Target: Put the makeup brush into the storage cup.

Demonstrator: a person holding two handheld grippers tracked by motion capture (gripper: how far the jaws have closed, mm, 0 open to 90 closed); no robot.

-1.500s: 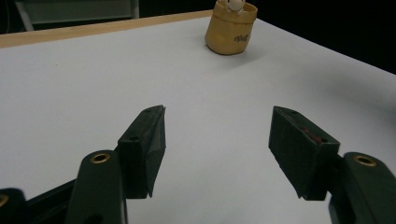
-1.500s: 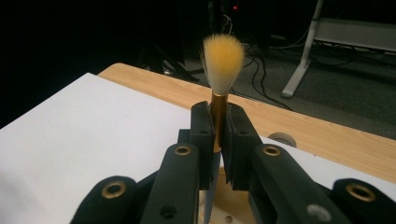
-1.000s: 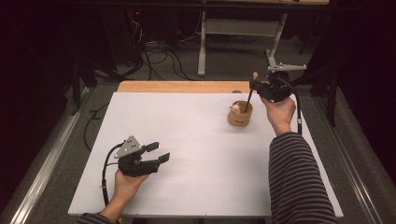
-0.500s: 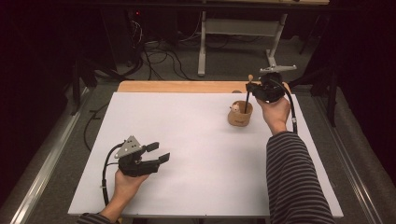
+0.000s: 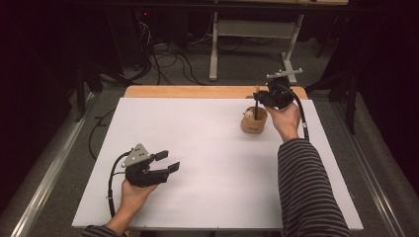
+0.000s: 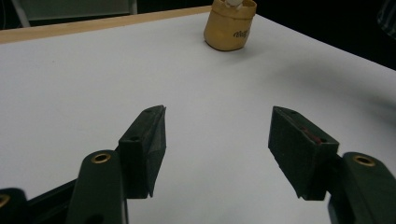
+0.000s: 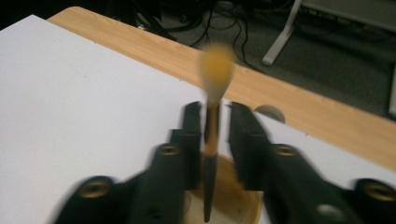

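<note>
Left gripper [image 5: 165,164] low over white surface [image 5: 207,163], near front left; fingers [image 6: 148,144] spread wide, holding nothing. Right gripper [image 7: 215,135] at far right, fingers [image 7: 189,140] squeezed close on thin brush [image 7: 212,126], standing upright in small tan cup [image 5: 254,121]. Cup has dark writing, too blurry to read.

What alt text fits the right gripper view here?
The right gripper is shut on a blurred, upright brush, its lower end over a tan cup. Behind them are the white table and its wooden edge.
</note>
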